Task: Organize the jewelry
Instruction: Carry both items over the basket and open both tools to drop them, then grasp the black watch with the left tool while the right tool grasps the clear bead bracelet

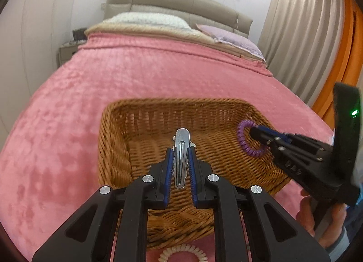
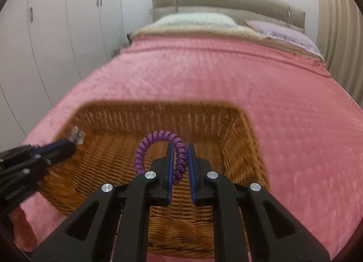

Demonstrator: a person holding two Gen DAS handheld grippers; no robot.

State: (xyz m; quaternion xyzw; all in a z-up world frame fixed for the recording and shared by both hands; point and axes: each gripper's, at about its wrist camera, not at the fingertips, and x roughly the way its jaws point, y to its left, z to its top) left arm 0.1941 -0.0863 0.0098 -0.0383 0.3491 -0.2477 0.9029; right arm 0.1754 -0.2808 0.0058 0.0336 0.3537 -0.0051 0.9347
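Two grippers hang over a wicker basket (image 1: pixel 118 148) on a pink bedspread (image 1: pixel 68 103). Left wrist view: the left gripper (image 1: pixel 180 162) pinches a silver hair clip (image 1: pixel 180 148); a white coil tie (image 1: pixel 181 254) lies before the basket. Right wrist view: the right gripper (image 2: pixel 180 162) clamps a purple coil hair tie (image 2: pixel 156 140) above the basket

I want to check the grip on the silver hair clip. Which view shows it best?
The left wrist view: the silver hair clip sits centred between the left tool's pads. The right wrist view shows only its blurred tip.
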